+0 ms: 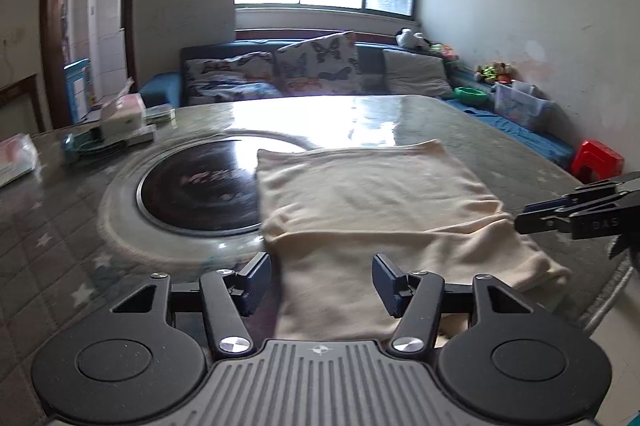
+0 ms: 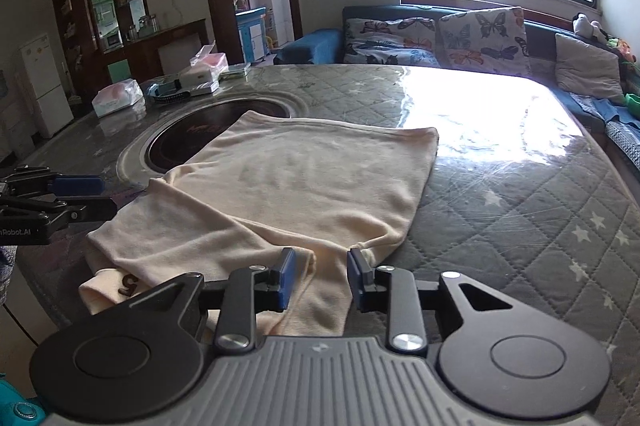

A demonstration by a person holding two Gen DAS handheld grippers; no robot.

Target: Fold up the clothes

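1. Cream garment (image 2: 280,186): lies partly folded near the table's (image 2: 520,210) near edge, its far left corner over the round black inset hob (image 2: 192,138).
2. Left gripper (image 1: 316,280): jaws spread, nothing pinched, over the garment's near portion.
3. Right gripper (image 2: 322,276): jaws parted, loose cloth between them, not clamped.
4. Handling note: likely best to seize both near corners evenly, lift together, and lay the fold square.
5. Tissue boxes (image 2: 204,70): far left corner.
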